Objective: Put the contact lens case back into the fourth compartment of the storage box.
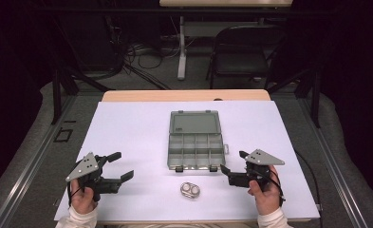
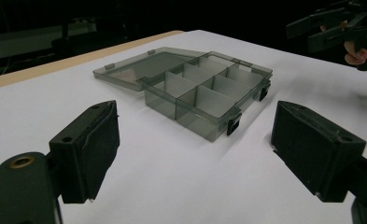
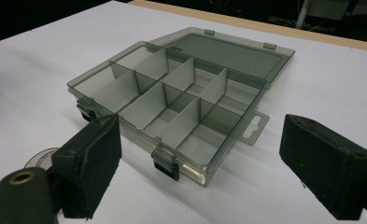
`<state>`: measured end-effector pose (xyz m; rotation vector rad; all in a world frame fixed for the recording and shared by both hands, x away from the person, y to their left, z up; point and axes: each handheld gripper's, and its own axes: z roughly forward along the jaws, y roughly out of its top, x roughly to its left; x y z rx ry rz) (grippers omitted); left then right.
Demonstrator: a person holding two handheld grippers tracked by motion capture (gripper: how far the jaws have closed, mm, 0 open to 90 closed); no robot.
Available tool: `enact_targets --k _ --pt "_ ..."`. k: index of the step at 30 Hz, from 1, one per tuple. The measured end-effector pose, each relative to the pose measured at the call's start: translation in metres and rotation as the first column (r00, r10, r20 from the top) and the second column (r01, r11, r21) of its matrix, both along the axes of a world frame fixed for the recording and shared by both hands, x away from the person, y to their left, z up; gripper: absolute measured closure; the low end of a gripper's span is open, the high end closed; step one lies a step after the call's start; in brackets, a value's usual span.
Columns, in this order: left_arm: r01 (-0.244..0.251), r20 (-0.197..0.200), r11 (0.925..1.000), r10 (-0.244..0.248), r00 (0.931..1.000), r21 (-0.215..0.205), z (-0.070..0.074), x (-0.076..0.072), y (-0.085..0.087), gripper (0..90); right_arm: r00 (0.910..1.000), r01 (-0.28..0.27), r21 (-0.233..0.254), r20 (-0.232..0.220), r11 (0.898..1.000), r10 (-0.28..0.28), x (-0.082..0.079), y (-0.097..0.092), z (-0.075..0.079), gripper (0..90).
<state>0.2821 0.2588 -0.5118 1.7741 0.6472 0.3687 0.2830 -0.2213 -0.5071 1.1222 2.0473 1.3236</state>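
A grey see-through compartment box (image 1: 195, 151) lies open at the table's centre, its lid (image 1: 194, 122) laid flat toward the far side and its several compartments empty. In front of it sits a small clear oval case (image 1: 190, 190) with two round shapes inside. My left gripper (image 1: 121, 166) is open at the front left, pointing toward the box (image 2: 209, 91), well apart from it. My right gripper (image 1: 234, 162) is open just right of the box's front corner. In the right gripper view, the box (image 3: 172, 102) lies close ahead and the oval case (image 3: 41, 156) peeks out past the left jaw.
A white sheet (image 1: 127, 128) covers the table, with a wooden strip (image 1: 184, 95) along the far edge. Beyond the table stand a black folding chair (image 1: 243, 57), a white table leg (image 1: 181, 47) and cables on the floor. The right gripper (image 2: 333, 23) appears far off in the left gripper view.
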Motion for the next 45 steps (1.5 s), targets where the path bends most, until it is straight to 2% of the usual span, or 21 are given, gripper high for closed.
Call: enact_targets --k 3,4,5,10,15,18,25,26,32,41,45 --pt "0.001 0.001 1.0000 -0.001 1.0000 0.000 0.000 -0.001 0.000 16.0 0.9998 -0.016 0.005 -0.007 1.000 0.016 0.000 0.002 0.000 8.8" --pt "0.016 -0.002 0.9999 -0.016 0.9999 -0.005 0.000 0.000 0.000 16.0 0.9998 -0.016 0.005 -0.007 1.000 0.016 0.000 0.002 0.000 8.8" --pt "-0.002 0.001 1.0000 0.002 1.0000 0.003 0.000 -0.001 0.000 16.0 0.9997 -0.024 0.004 -0.011 1.000 0.024 0.000 0.003 -0.001 7.5" --pt "0.003 -0.002 0.9999 -0.003 1.0000 0.015 0.000 -0.002 -0.001 16.0 0.9979 -0.047 0.006 -0.043 0.999 0.048 0.001 0.009 -0.001 4.3" --pt "0.006 -0.010 0.9994 -0.006 0.9999 0.034 -0.001 -0.003 -0.003 16.0 0.9941 -0.087 -0.017 -0.066 0.996 0.086 0.000 0.015 -0.003 0.0" --pt "0.010 -0.014 0.9992 -0.009 0.9999 0.039 -0.002 -0.002 -0.004 16.0 0.9928 -0.091 -0.041 -0.083 0.995 0.087 0.000 0.019 -0.004 0.0" --pt "0.030 -0.020 0.9987 -0.029 0.9994 0.042 -0.002 -0.003 -0.004 16.0 0.9896 -0.127 -0.064 -0.076 0.990 0.122 -0.003 0.026 -0.002 3.2" --pt "0.014 -0.018 0.9986 -0.013 0.9998 0.051 -0.002 -0.004 -0.005 16.0 0.9896 -0.127 -0.069 -0.076 0.989 0.122 -0.004 0.027 -0.002 3.9" --pt "0.017 -0.016 0.9985 -0.016 0.9997 0.051 -0.002 -0.002 -0.006 16.0 0.9857 -0.149 -0.082 -0.091 0.985 0.142 -0.004 0.030 -0.003 5.6" --pt "0.022 -0.020 0.9982 -0.021 0.9996 0.056 -0.002 -0.002 -0.007 16.0 0.9764 -0.198 -0.102 -0.108 0.975 0.187 -0.004 0.035 -0.002 12.5" --pt "0.021 -0.017 0.9982 -0.020 0.9997 0.057 -0.002 -0.003 -0.007 16.0 0.9696 -0.228 -0.116 -0.116 0.967 0.215 -0.005 0.040 -0.002 14.0"
